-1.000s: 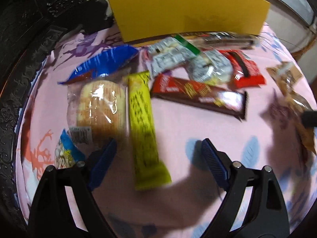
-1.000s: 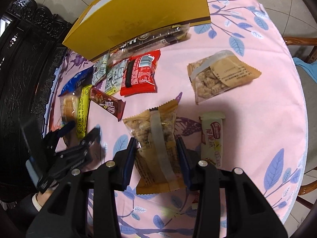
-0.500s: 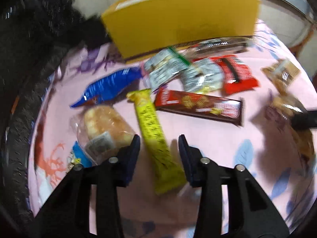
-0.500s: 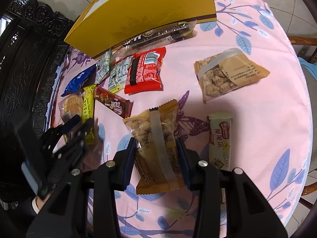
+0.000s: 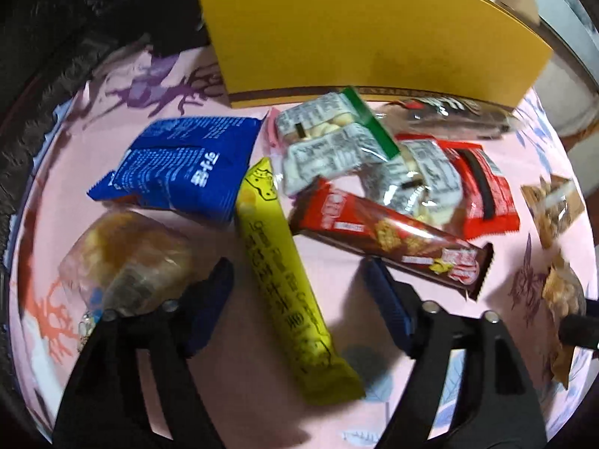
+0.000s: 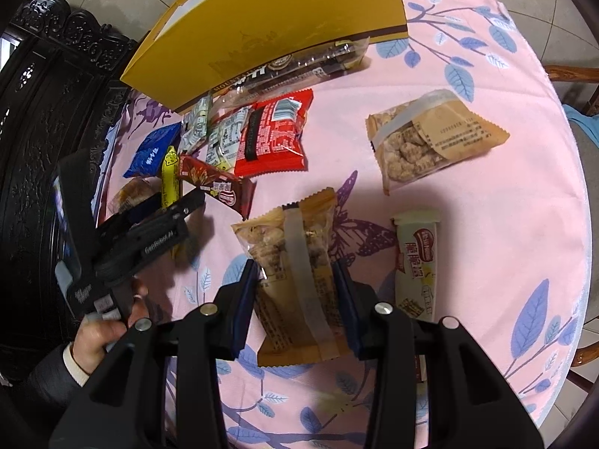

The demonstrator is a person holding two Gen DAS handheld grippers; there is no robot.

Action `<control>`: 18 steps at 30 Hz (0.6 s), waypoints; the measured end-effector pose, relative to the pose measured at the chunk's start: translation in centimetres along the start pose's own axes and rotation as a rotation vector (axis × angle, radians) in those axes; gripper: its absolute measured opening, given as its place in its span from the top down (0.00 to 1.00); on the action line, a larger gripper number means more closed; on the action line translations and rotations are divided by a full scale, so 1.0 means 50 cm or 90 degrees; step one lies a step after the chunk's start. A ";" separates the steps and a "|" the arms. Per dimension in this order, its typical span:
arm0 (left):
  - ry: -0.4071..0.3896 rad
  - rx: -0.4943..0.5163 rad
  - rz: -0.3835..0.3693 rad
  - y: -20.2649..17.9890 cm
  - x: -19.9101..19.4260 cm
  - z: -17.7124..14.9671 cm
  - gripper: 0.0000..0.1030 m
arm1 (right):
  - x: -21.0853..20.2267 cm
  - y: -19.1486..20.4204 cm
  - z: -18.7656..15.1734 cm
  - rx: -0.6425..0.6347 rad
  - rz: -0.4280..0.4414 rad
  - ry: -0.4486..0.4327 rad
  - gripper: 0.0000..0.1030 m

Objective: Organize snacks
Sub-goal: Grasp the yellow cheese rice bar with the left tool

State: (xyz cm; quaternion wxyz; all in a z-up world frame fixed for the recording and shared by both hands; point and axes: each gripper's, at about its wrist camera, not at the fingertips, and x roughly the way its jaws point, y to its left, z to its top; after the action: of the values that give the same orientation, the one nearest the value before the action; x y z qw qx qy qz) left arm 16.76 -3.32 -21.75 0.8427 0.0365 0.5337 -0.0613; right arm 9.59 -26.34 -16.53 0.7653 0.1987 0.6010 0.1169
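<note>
Blue pads on the left hand-held gripper point(image 5: 299, 292) stand wide and are opening, with the yellow snack bar point(image 5: 290, 284) lying on the counter point(image 6: 486, 205) between them; neither pad presses on it. The bar is long and narrow, its wrapper printed with dark lettering, and it runs slantwise from the blue packet point(image 5: 183, 166) toward the camera. Just left of it, by the left pad, sits a round bun in clear wrap point(image 5: 127, 262); to the right lies a red and brown chocolate bar point(image 5: 389, 235), close to the right pad but apart from it. Behind these are grey-white sweets packets point(image 5: 337, 149), a red packet point(image 5: 483, 187) and a tall yellow box point(image 5: 359, 33). The right hand-held gripper point(image 6: 295, 299) is closed part-way on a tan bag of nuts point(image 6: 295, 262), a pad against each long edge, the bag's pale centre strip facing up and its clear end showing the nuts. Beside it on the pink leaf-print cloth lies a cream wafer bar point(image 6: 415, 262), and farther off a second tan bag point(image 6: 430, 138). A person's hand point(image 6: 97, 336) in a dark sleeve grips the left tool's handle.
</note>
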 end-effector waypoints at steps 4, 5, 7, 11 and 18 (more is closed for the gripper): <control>-0.010 0.034 -0.011 -0.018 -0.011 -0.001 0.68 | -0.001 0.001 0.000 0.000 0.002 -0.003 0.60; -0.008 0.041 -0.017 -0.024 -0.015 -0.005 0.70 | -0.002 0.002 0.000 0.000 0.002 -0.006 0.60; -0.009 0.045 -0.018 -0.029 -0.025 -0.018 0.78 | -0.007 0.006 0.001 -0.004 0.004 -0.012 0.60; -0.002 0.043 -0.028 -0.034 -0.047 -0.048 0.79 | -0.018 0.020 0.004 -0.019 0.002 -0.025 0.60; -0.003 0.040 -0.021 -0.038 -0.093 -0.072 0.79 | -0.027 0.040 0.009 -0.034 0.007 -0.037 0.60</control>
State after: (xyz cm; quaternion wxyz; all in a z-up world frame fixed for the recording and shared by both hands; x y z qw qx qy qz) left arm 11.30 -4.45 -19.11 0.8413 0.0539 0.5299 -0.0920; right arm 9.79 -25.21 -14.37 0.7870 0.1849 0.5739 0.1308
